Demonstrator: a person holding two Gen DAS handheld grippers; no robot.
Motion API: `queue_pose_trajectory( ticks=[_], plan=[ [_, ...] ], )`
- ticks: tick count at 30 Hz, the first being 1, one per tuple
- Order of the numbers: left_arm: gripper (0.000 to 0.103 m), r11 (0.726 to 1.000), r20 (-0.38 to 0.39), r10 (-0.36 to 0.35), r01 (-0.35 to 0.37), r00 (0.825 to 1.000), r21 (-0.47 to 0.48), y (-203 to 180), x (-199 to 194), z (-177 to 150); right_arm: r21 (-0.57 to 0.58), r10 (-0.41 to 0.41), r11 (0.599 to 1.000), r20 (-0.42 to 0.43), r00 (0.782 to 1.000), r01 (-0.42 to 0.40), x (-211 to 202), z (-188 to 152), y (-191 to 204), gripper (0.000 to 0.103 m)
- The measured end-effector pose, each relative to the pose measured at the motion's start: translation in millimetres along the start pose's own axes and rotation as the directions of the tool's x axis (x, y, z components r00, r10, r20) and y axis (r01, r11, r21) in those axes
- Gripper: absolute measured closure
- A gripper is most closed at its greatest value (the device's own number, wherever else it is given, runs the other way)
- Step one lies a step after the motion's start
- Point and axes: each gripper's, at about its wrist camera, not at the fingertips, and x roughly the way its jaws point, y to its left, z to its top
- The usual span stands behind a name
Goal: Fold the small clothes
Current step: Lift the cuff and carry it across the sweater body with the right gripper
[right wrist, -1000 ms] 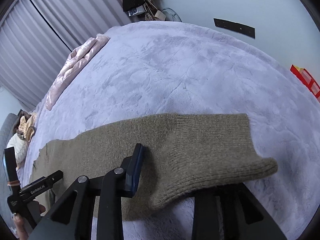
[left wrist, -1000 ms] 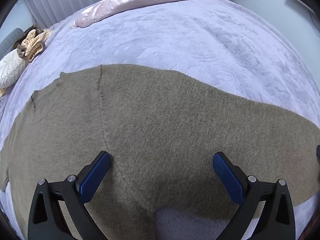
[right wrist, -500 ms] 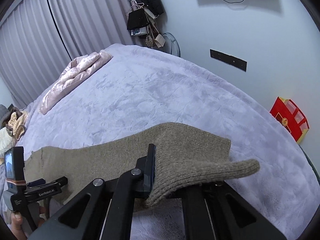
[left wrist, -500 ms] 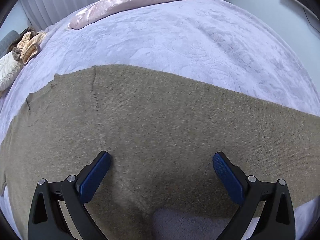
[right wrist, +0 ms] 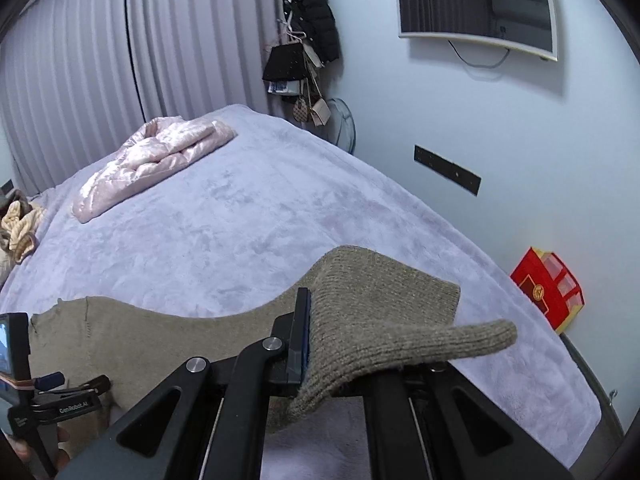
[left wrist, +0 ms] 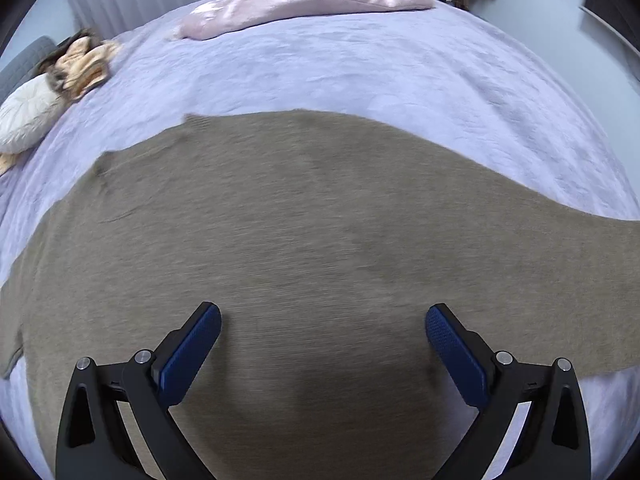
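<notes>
Right wrist view: right gripper (right wrist: 310,344) clamped on one brown sweater (right wrist: 372,320), far finger hidden under the knit. Left gripper (left wrist: 322,326) wide apart above sweater, gripping nothing; sweater's edges cut off.

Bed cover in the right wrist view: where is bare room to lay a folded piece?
The widest free patch is the lavender cover between the olive knit garment and the pink quilted jacket. A bare strip also runs along the wall-side edge beyond the lifted sleeve end. The far corner with the crumpled beige cloth is crowded.
</notes>
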Motion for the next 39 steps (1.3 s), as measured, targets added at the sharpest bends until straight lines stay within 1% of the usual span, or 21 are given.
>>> queue_pose_trajectory(
  ticks=[1, 2, 6, 9, 13, 17, 19, 24, 29, 34, 36, 39],
  plan=[
    [0.000, 1.000, -0.003, 0.020, -0.020, 1.000, -0.024, 11.1, 0.7, -0.8, -0.012, 0.004, 1.000, 0.016, 1.000, -0.004, -5.6, 4.7, 8.2, 0.097],
    [0.000, 0.999, -0.011, 0.021, -0.022, 1.000, -0.048, 22.6, 1.2, -2.3, -0.025, 0.009, 1.000, 0.031, 0.999, -0.008, -11.7, 9.3, 17.3, 0.097],
    [0.000, 0.995, -0.036, -0.008, 0.004, 0.999, -0.097, 56.5, 2.0, -9.4, -0.084, 0.034, 0.996, 0.072, 0.997, -0.028, -30.8, 23.8, 54.6, 0.097],
    [0.000, 0.992, -0.023, -0.032, 0.029, 0.999, -0.122, 79.8, -4.7, -16.0, -0.130, 0.058, 0.990, 0.087, 0.995, -0.047, -42.4, 27.7, 87.1, 0.097],
    [0.000, 0.988, -0.002, -0.045, 0.044, 0.999, -0.148, 109.0, -14.8, -22.2, -0.189, 0.110, 0.978, 0.097, 0.989, -0.091, -57.6, 28.0, 136.8, 0.097],
    [0.000, 0.982, 0.007, -0.059, 0.059, 0.998, -0.181, 145.2, -21.6, -26.8, -0.271, 0.170, 0.953, 0.103, 0.980, -0.137, -75.1, 20.9, 200.4, 0.097],
    [0.000, 0.980, 0.008, -0.052, 0.053, 0.999, -0.190, 163.6, -22.5, -29.2, -0.304, 0.192, 0.940, 0.100, 0.976, -0.154, -79.2, 16.1, 228.6, 0.097],
    [0.000, 0.974, -0.002, -0.043, 0.042, 0.999, -0.224, 209.5, -22.0, -40.4, -0.380, 0.232, 0.906, 0.073, 0.970, -0.189, -85.9, -11.3, 302.0, 0.098],
    [0.000, 0.960, -0.013, -0.055, 0.049, 0.998, -0.274, 256.2, -20.9, -53.6, -0.437, 0.249, 0.874, 0.032, 0.968, -0.211, -86.1, -42.9, 366.1, 0.098],
    [0.000, 0.946, -0.011, -0.059, 0.052, 0.998, -0.320, 295.4, -24.3, -65.8, -0.488, 0.271, 0.839, -0.012, 0.963, -0.242, -81.6, -77.0, 420.6, 0.098],
    [0.000, 0.940, -0.010, -0.054, 0.048, 0.998, -0.339, 308.3, -24.5, -70.3, -0.500, 0.278, 0.827, -0.039, 0.960, -0.259, -77.9, -89.4, 438.3, 0.098],
    [0.000, 0.926, -0.014, -0.068, 0.057, 0.998, -0.374, 324.5, -21.5, -76.6, -0.512, 0.282, 0.811, -0.084, 0.956, -0.284, -69.7, -107.9, 460.0, 0.098]
  ],
)
